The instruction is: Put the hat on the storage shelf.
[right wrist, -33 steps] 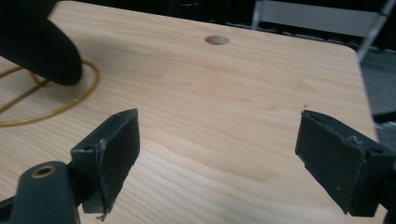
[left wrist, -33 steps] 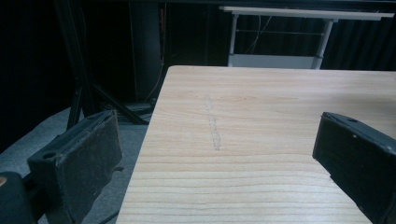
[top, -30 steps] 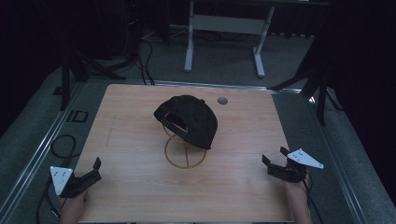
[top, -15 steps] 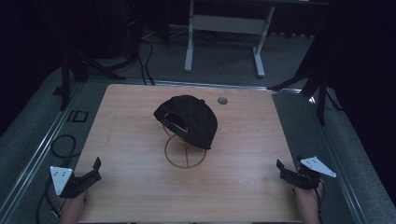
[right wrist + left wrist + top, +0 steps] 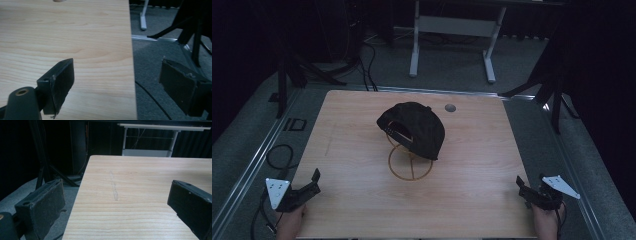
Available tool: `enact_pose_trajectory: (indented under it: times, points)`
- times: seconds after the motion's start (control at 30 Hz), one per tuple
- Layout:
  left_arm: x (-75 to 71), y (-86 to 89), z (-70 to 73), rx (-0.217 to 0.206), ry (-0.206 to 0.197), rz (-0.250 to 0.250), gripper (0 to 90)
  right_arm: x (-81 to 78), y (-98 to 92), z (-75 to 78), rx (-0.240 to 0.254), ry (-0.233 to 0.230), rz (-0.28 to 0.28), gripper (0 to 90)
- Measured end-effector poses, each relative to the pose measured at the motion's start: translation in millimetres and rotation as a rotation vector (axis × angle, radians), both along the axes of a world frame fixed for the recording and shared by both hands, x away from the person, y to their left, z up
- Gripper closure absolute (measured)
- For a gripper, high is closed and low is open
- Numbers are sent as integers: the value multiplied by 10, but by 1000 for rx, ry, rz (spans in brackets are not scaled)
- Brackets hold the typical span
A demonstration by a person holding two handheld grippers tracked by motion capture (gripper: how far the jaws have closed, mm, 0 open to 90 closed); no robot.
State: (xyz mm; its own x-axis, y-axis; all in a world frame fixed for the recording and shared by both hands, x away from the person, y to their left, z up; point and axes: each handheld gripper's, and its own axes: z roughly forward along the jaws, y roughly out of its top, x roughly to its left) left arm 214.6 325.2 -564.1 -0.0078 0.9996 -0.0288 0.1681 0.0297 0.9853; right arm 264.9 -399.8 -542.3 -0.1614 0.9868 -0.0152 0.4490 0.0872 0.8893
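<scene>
I have the wooden table (image 5: 362, 125) under the overhead camera, dark floor around it. A black cap (image 5: 414, 127) sits near the middle, tilted on a wire stand (image 5: 410, 165) whose ring base rests on the wood just nearer to me. A small grey disc (image 5: 450, 107) lies close to the far edge, right of the cap. My left gripper (image 5: 309, 185) hangs at the near left corner, jaws released, straddling the table's left edge and holding nothing. My right gripper (image 5: 524, 189) is at the near right corner, jaws likewise spread, straddling the right edge. Both are well apart from the cap.
</scene>
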Motion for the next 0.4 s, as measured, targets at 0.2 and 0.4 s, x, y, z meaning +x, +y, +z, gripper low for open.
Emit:
enact_pose_trajectory:
  times: [0.2,0.4]
  points:
    - [1,2,0,-1,0,-1,18,-19,-13,-21,-8,-5,-37,130]
    - [2,3,0,-2,1,-1,18,-10,-20,-40,0,-2,-38,133]
